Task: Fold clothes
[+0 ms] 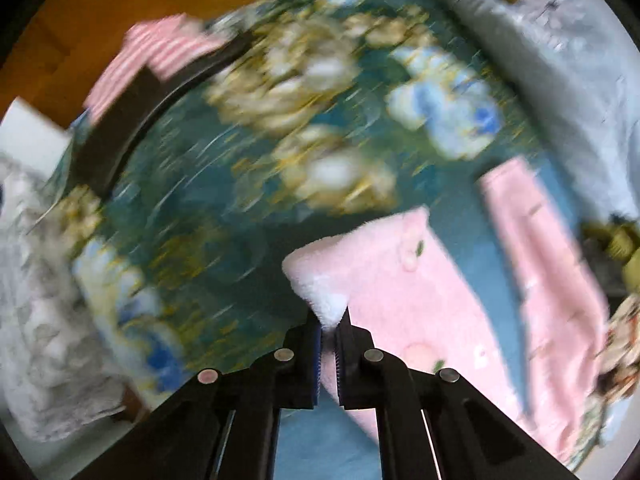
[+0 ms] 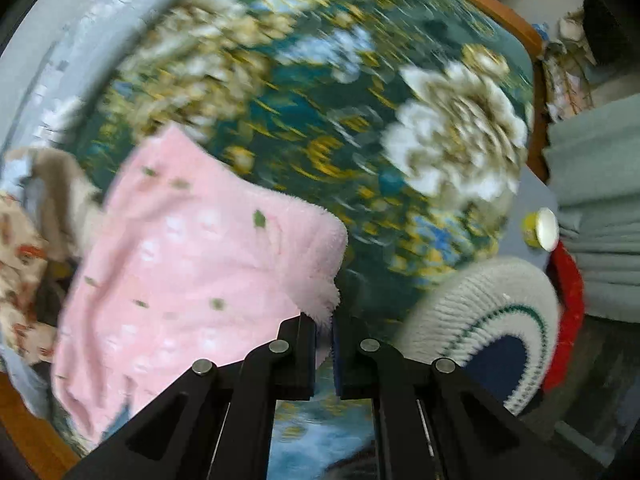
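Beneath both cameras I had the bed's floral bedspread, dark teal with cream and blue blooms, smeared by motion blur. A grey quilt lay along its far right edge in the left view. The pink fleece garment hung over the bedspread, lifted by two corners; its long axis ran from my left tool toward the lower right, with a second pink length beside it, roughly parallel. In the right view the same garment spread down and left from the gripped corner. A white knitted hat with a green band sat at the bed's right edge, a small yellow cup above it. My left tool was clenched on a white-edged corner. My right tool was pinching the other fluffy corner.
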Motion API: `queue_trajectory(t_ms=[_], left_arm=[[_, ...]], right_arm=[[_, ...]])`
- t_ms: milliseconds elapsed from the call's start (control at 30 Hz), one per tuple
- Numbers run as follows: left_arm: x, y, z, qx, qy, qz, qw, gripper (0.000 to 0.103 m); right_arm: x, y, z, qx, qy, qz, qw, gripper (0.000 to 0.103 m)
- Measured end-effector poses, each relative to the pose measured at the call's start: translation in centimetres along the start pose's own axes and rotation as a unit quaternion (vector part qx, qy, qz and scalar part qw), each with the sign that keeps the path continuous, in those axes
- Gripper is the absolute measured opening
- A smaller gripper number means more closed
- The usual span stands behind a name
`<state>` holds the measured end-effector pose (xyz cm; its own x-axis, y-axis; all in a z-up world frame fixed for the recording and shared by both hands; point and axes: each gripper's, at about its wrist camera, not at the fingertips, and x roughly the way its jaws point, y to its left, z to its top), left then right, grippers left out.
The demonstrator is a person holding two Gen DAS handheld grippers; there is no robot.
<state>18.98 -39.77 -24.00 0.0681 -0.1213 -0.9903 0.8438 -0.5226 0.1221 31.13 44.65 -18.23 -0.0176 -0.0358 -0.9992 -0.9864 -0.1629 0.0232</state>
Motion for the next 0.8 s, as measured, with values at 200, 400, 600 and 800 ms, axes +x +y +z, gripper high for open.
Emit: queue_trajectory(t_ms=[200,400,600,800], left_arm=[[1.4,2.1,-2.6,-0.018,0.024,0.047,0.9985,0.006],[0.2,0.7,-3.1,0.005,0.018,0.063,0.9978,0.006],[-0.5,-0.4,-3.7,0.016,0.022,0.078,0.9966,0.01],[-0.8,-0.9,-4.1,0.004,0.031,0.085,0.9959,0.036]], right_arm=[[3.5,-2.7,-1.5,-0.007,0.035,0.001,0.999,0.006],[5.0,-3.6,-1.5,-0.021,0.043,0.014,0.999,0.006],[5.6,-3.4,-1.1,-0.055,0.048,0.023,0.997,0.008],[4.9,-4.0,-0.7,-0.076,0.039,0.013,0.996,0.026]])
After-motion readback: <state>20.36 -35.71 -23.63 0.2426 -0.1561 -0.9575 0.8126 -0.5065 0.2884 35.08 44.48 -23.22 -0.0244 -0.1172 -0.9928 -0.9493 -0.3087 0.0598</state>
